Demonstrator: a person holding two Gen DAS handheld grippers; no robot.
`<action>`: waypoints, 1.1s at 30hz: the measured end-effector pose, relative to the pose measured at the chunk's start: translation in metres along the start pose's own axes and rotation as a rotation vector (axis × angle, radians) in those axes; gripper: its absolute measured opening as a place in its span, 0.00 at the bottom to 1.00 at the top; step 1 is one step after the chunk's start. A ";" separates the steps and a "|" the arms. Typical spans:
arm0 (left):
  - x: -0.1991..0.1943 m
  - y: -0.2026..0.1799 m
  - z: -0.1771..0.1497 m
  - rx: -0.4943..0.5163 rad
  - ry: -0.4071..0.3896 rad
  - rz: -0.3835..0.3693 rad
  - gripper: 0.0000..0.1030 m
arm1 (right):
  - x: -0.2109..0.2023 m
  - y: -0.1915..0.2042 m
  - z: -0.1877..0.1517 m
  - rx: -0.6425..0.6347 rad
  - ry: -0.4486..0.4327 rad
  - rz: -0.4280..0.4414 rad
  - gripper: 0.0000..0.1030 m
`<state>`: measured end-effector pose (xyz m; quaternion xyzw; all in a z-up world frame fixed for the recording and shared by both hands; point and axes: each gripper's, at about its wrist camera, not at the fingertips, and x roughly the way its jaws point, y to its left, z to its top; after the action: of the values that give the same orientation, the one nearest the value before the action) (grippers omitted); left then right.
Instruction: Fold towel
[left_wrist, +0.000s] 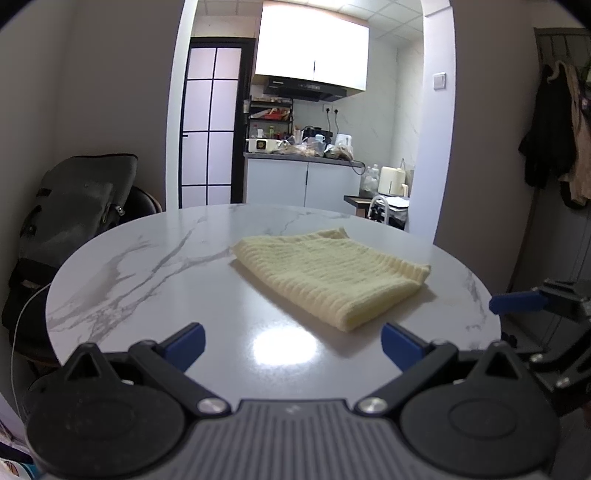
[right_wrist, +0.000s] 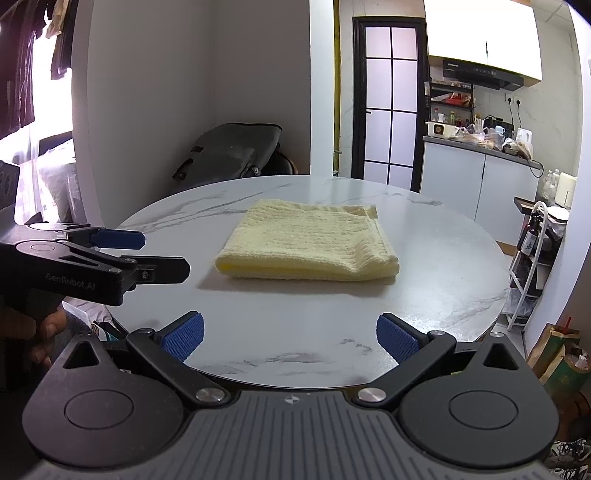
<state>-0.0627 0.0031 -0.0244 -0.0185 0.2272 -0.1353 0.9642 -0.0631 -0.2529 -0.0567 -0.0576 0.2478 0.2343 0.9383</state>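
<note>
Right wrist view: right gripper (right_wrist: 290, 338) gapes empty; ahead lies the yellow towel (right_wrist: 306, 242), folded, long axis crosswise on the round table (right_wrist: 443, 288). Left gripper (left_wrist: 293, 343), likewise spread, sees it ahead-right, seemingly no nearer.

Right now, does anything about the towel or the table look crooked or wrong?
Only a small thing: the folded yellow towel lies flat on the marble table, but one far corner sticks out, so its layers are not aligned. Nothing is spilled or damaged. Both tongs are open and clear of it.
</note>
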 end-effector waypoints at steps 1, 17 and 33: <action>0.000 0.001 0.000 0.000 0.000 -0.001 1.00 | 0.000 0.000 0.000 0.000 0.000 0.001 0.99; 0.004 0.002 0.000 0.007 0.006 0.000 1.00 | -0.001 0.002 -0.001 -0.001 -0.004 0.012 0.99; -0.002 -0.006 0.004 0.012 0.018 0.008 1.00 | 0.000 -0.001 -0.003 0.003 0.003 0.011 0.99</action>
<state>-0.0637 -0.0024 -0.0191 -0.0108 0.2351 -0.1328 0.9628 -0.0639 -0.2545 -0.0590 -0.0551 0.2500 0.2389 0.9367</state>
